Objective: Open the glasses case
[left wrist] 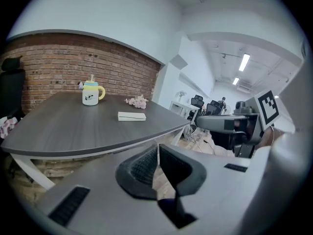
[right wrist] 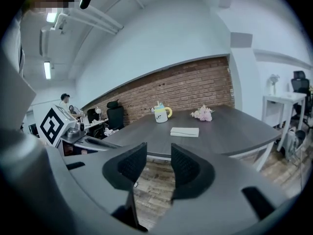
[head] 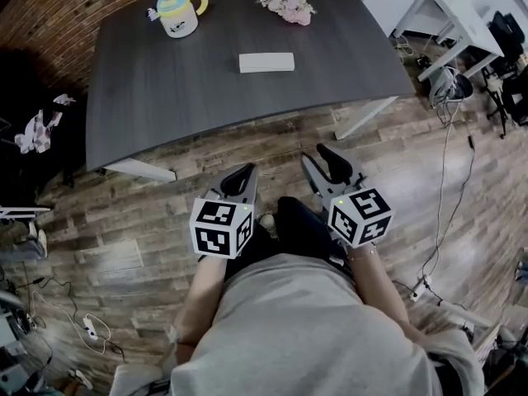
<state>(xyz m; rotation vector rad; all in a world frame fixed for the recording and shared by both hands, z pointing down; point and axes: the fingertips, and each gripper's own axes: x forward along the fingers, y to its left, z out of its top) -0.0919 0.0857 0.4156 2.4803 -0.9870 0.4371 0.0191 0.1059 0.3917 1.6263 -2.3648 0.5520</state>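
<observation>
The glasses case (head: 266,62) lies flat near the middle of the bench (head: 165,97), its long side running across our view. It sits well ahead of both tools and roughly between their lines (neither hand looks clearly nearer). We hold the left tool (head: 246,172) and the right tool (head: 314,156) low over the floor (head: 124,221), short of the bench's near edge, aimed forward and slightly down; the left tool's jaws are closed on nothing, the right tool's stand apart, empty.

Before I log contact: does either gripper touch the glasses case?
No: left gripper and right gripper hang over the floor, short of the glasses case.
</observation>
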